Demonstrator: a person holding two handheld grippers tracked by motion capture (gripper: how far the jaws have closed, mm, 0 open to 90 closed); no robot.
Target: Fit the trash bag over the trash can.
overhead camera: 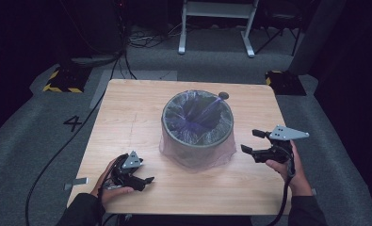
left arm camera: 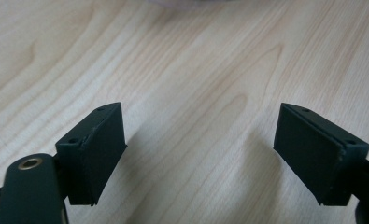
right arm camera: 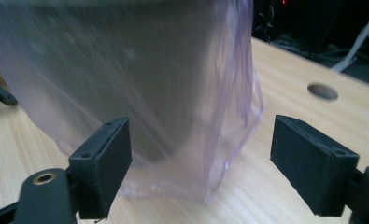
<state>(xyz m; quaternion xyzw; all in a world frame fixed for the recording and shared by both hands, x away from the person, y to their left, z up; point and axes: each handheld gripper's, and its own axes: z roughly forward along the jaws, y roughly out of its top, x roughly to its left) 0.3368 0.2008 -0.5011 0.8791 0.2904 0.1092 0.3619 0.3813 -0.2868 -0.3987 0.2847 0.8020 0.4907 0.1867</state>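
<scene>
The left gripper (overhead camera: 148, 180) rests at the table's (overhead camera: 127, 108) near edge, jaws spread, empty. The right gripper (overhead camera: 251, 141), near the right edge, stands spread beside the bin (overhead camera: 198, 127); its liner (right arm camera: 210, 116) probably hangs loose, so a careless grab could drag it off the rim

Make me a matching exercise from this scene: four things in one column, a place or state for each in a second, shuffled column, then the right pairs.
Things
1. left claw
2. right claw
3. plastic bag
4. grey bin

Places or states
A. stands in the middle of the table
B. open, low over bare wood at the near edge
C. lines the bin and drapes down its outside
D. open, raised beside the bin, pointing at the bag

Pairs: 1-B, 2-D, 3-C, 4-A
</scene>
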